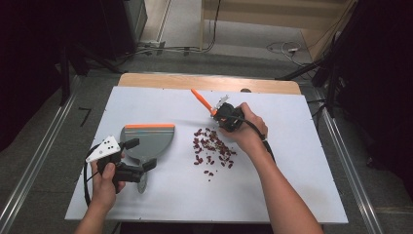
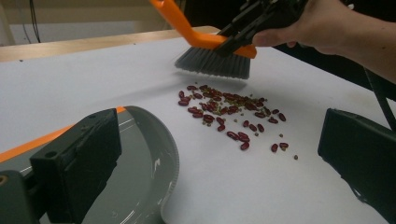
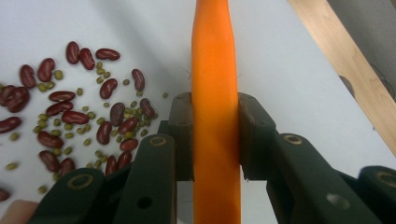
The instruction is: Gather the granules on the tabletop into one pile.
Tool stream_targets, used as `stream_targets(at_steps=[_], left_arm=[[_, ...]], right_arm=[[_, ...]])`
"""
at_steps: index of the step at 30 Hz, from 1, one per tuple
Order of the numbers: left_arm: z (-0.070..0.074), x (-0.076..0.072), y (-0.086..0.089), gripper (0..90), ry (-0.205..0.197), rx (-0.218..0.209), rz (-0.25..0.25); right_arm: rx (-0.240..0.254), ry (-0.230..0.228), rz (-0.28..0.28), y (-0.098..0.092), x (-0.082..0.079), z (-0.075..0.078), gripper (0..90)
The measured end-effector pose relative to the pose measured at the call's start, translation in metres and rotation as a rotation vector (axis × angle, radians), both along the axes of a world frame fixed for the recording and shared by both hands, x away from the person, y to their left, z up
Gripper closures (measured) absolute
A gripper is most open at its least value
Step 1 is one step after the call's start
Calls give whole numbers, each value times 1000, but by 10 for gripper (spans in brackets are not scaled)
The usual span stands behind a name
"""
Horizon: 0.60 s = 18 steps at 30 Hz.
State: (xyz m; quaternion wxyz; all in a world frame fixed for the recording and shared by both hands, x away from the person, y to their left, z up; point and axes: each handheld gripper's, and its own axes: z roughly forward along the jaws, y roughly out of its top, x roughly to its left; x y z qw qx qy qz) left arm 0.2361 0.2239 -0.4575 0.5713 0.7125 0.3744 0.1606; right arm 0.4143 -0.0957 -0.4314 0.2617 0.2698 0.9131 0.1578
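Note:
A pile of red beans (image 1: 212, 146) mixed with small green ones lies on the white table top (image 1: 292, 185). My right gripper (image 1: 220, 113) is shut on the orange handle of a brush (image 3: 215, 56), just beyond the pile. The brush's grey bristles (image 2: 212, 63) hang slightly above the table behind the beans (image 2: 229, 114). A grey dustpan (image 1: 148, 139) with an orange edge lies left of the pile. My left gripper (image 1: 142, 153) hovers at its narrow end, jaws wide apart. One jaw is over the dustpan (image 2: 149, 172); the other is clear of it over bare table.
A wooden strip (image 1: 209, 83) runs along the far side of the table. Metal rails (image 1: 39, 161) flank the table on both sides. Cables lie on the floor beyond. Red and green beans (image 3: 70, 116) spread to the left of the brush handle in the right gripper view.

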Motion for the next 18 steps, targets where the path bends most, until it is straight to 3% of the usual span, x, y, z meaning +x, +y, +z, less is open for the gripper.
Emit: stream_targets(at_steps=[1,2,4,7,9,18], left_arm=[[0,0,0,0,0,0,0],[0,0,0,0,-1,0,0],[-1,0,1,0,3,0,-1],[-2,1,1,0,7,4,-1],[-1,0,1,0,8,-3,-3],[0,0,-4,0,8,-1,-10]], right_arm=[[-6,15,13,2,1,-4,692],[26,42,21,4,0,-6,692],[-4,45,34,9,-6,-8,691],[-4,61,60,11,-13,-9,690],[27,91,75,7,-20,-7,690],[54,120,130,-1,-39,-2,690]])
